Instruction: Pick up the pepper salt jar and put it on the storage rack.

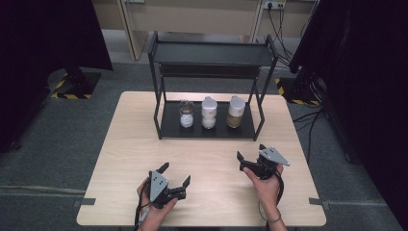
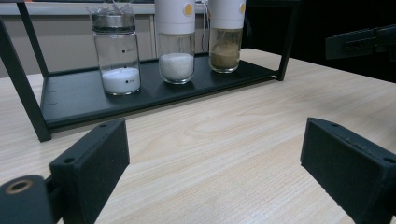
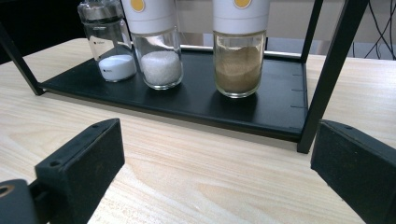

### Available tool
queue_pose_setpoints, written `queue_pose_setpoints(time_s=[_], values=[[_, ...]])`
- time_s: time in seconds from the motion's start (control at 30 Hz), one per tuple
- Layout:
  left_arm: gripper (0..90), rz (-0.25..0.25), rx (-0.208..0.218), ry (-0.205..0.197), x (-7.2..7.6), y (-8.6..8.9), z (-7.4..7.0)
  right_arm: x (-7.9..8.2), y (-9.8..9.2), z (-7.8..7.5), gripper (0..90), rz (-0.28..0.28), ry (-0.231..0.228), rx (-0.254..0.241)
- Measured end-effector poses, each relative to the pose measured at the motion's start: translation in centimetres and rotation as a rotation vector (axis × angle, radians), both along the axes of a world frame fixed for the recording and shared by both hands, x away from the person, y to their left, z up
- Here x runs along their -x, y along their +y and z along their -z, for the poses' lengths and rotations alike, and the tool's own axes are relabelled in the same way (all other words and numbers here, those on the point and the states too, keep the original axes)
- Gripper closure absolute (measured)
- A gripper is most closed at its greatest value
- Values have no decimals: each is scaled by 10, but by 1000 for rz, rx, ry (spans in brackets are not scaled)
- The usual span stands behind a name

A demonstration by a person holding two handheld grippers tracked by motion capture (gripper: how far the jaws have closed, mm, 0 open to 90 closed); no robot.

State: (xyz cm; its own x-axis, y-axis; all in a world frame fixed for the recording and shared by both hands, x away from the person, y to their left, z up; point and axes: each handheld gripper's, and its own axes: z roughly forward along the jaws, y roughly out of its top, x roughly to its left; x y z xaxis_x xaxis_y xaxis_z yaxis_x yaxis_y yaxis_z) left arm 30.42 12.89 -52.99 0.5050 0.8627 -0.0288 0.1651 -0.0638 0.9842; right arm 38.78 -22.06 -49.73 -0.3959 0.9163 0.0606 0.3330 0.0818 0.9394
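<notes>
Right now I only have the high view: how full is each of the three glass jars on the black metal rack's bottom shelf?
Observer: The clear glass jar with the silver cap holds only a low layer of fine white powder at its bottom.
Operator: And the two white-capped ones?
Observer: The glass jar of coarse white grains is filled less than halfway up its glass. The glass jar of brown powder is filled higher, well over half of its glass.

Soft even overhead light, faint shadows, dark edges, slight blur
</notes>
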Motion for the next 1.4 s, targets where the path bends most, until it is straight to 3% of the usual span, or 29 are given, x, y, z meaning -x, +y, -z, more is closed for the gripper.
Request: queue_pose_setpoints(time_s=[1.4], values=[[75, -2, -5, -1, 0, 0, 0, 27, -24, -2, 29, 22, -25, 6]])
